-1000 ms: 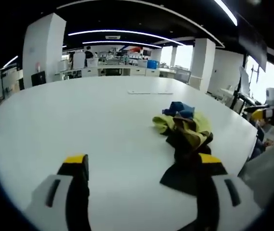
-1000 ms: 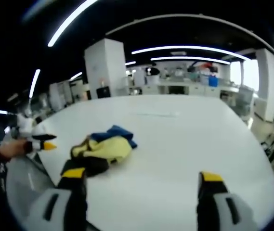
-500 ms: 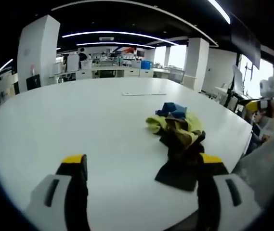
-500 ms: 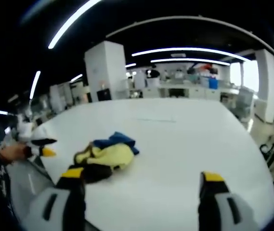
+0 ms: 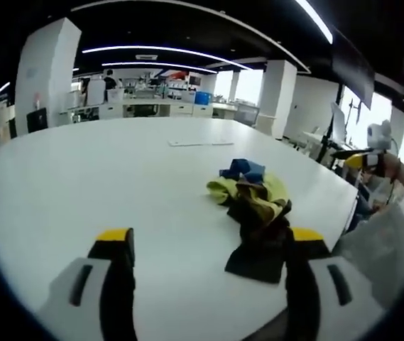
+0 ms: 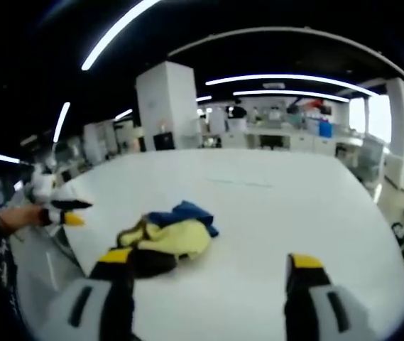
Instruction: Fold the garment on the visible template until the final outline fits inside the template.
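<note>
Spreading wide with nothing between them, the yellow-tipped fingers of the left gripper (image 5: 205, 245) hover above the broad white table (image 5: 81, 185); the right gripper (image 6: 209, 268) also has its fingers wide apart and empty. Just beyond both sits the crumpled yellow, black and blue garment (image 5: 255, 213), bunched in a heap near the table's edge, its black part trailing toward the left gripper's right finger. A thin pale outline (image 5: 202, 143) lies well apart, farther across the table; it may be the template, though it is too faint to tell. Grabbing the heap blindly risks pinching several layers together, or dragging cloth over the near edge. Seams and sleeves are hidden inside the bundle.
</note>
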Tool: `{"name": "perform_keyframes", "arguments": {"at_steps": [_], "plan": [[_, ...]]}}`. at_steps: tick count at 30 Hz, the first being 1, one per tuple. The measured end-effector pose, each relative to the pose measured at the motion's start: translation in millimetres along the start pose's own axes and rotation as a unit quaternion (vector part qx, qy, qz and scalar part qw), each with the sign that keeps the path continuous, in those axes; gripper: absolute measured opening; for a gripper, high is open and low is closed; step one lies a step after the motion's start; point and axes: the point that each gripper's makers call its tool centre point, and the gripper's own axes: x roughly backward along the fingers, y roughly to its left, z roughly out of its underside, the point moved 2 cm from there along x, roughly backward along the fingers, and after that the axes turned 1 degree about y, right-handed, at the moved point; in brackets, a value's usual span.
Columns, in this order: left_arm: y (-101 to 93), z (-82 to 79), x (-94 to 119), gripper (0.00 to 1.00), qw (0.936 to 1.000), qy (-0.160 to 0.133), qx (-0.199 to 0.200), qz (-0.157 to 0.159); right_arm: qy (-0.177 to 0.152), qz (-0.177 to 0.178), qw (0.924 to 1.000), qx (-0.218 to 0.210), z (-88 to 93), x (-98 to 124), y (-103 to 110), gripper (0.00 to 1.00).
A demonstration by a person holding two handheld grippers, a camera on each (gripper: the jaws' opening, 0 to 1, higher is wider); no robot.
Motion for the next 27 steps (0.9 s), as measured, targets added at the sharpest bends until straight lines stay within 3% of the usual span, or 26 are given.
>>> {"name": "perform_keyframes", "arguments": {"at_steps": [8,12,16,27], "plan": [[-22.1,9.3,-24,0.78,0.9971,0.024,-0.034,0.064,0.008,-0.049,0.9983,0.031,-9.7,-32,17,0.76],[-45.6,15.2,-32,0.75,0.9933,0.045,-0.057,0.09,0.012,-0.077,0.9961,0.042,-14.5,-49,28,0.73],[-51.5,24.9,-41,0.68,0.9896,0.057,-0.074,0.109,0.016,-0.1,0.9937,0.047,-17.1,-65,35,0.7],[-64.5,31.5,-64,0.53,0.9822,0.064,-0.089,0.153,0.038,-0.158,0.9822,0.094,-21.4,-105,54,0.58]]}}
